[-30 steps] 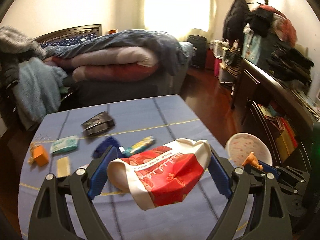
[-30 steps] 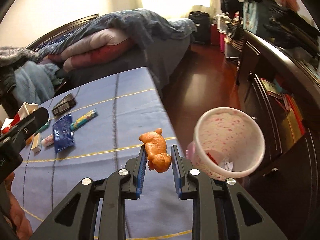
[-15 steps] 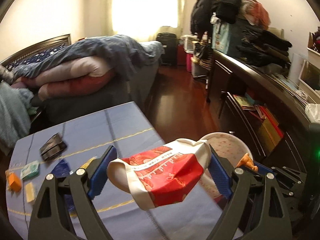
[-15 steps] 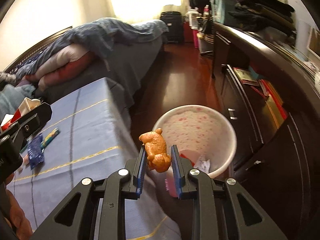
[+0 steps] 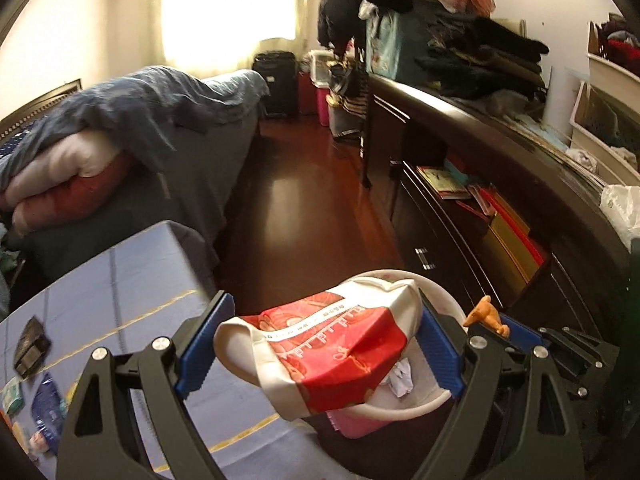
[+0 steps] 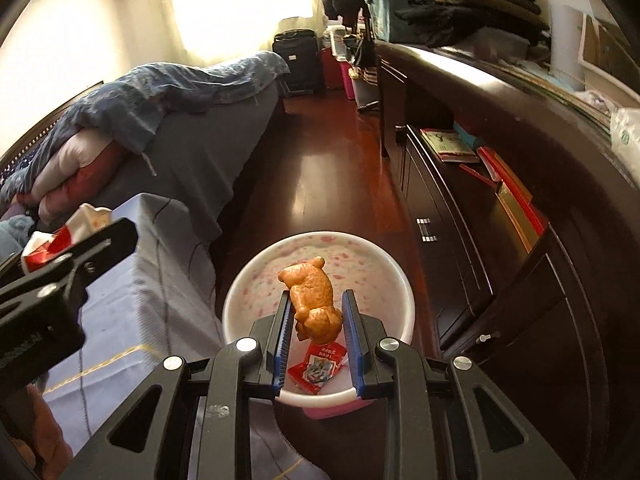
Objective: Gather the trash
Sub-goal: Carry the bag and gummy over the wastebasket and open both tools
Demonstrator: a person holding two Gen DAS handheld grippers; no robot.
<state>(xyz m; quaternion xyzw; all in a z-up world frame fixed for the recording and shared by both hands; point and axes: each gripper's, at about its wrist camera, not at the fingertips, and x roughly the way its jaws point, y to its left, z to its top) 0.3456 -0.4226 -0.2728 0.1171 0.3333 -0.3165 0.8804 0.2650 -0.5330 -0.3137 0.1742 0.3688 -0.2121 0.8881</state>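
Observation:
My left gripper (image 5: pixel 320 340) is shut on a crumpled red and white snack bag (image 5: pixel 332 344) and holds it above the near rim of the pink speckled trash bin (image 5: pixel 400 408). My right gripper (image 6: pixel 316 320) holds an orange, animal-shaped food piece (image 6: pixel 312 300) over the bin (image 6: pixel 380 256). Its jaws stand a little wider than before; a gap shows on the right side of the piece. A red wrapper (image 6: pixel 318 366) lies inside the bin. The left gripper and bag also show at the left in the right wrist view (image 6: pixel 68 232).
The bin stands on the wood floor (image 5: pixel 288 208) just off the corner of the blue-clothed table (image 5: pixel 132 292). A dark wrapper (image 5: pixel 30 346) and blue packets (image 5: pixel 46 404) lie on the table's left. A bed (image 5: pixel 132 152) is behind; a dark dresser (image 5: pixel 480 208) runs along the right.
Both grippers have swung right, off the table and over the bin. The right gripper's jaws have widened slightly around the orange piece. The left still holds the bag.

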